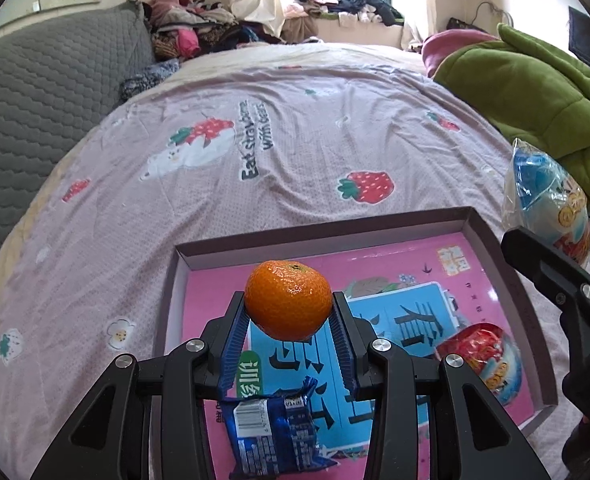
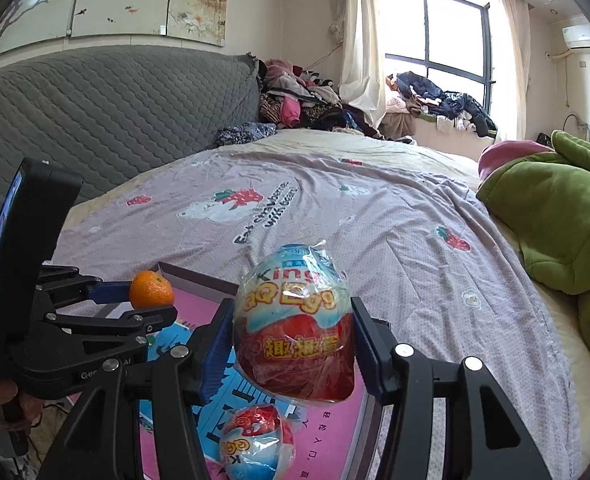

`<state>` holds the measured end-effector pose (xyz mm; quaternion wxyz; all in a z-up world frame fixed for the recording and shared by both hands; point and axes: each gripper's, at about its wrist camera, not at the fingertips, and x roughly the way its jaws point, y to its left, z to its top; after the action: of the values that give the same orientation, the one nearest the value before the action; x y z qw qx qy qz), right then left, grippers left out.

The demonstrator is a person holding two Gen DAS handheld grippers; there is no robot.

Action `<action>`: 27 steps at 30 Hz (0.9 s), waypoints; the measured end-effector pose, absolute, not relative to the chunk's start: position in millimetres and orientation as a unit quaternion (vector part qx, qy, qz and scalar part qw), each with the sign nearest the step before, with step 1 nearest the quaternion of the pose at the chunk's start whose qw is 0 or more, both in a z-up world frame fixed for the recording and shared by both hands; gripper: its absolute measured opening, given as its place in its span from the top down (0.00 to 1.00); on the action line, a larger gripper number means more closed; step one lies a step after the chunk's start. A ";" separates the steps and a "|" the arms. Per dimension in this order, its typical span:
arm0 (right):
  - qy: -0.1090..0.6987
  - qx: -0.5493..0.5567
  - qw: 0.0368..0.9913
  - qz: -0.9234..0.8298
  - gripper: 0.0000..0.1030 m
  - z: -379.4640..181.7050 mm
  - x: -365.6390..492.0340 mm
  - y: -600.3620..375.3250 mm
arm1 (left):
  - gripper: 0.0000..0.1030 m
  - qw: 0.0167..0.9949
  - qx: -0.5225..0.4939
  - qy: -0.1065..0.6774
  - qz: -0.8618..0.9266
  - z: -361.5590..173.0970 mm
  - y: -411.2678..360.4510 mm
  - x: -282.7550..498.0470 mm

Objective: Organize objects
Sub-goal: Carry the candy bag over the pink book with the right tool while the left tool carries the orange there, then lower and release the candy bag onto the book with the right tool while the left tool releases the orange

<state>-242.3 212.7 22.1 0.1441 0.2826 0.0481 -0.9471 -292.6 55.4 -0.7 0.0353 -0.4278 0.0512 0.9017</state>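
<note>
orange tangerine (image 1: 288, 300) sits clamped in the left gripper (image 1: 289, 344) above the box (image 1: 491, 236) on the bed (image 1: 295, 136); the right gripper (image 2: 293, 344) pinches a wrapped toy egg (image 2: 293, 328) over that box.

orange mandarin (image 1: 288, 300), strawberry-print pink sheet (image 1: 295, 152)

Bright daylight from window (image 2: 435, 36), blown out; sharp focus; strong fisheye curvature, dark corners
</note>
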 end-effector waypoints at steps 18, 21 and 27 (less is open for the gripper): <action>0.038 0.360 0.117 -0.925 0.47 -29.4 -276.0 224.8 | 0.59 0.053 -0.467 0.086 0.878 -35.5 78.8 -315.5; 0.037 0.370 0.113 -0.921 0.47 -33.5 -277.1 225.3 | 0.59 0.055 -0.473 0.090 0.875 -41.0 82.4 -316.9; 0.049 0.384 0.110 -0.915 0.46 -38.3 -278.0 220.6 | 0.59 0.056 -0.481 0.089 0.871 -46.9 82.7 -317.0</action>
<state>-278.0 220.6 -38.3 0.1101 0.3840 0.0485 -0.9155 -317.0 82.7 -46.9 0.0556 -0.4807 0.0888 0.8706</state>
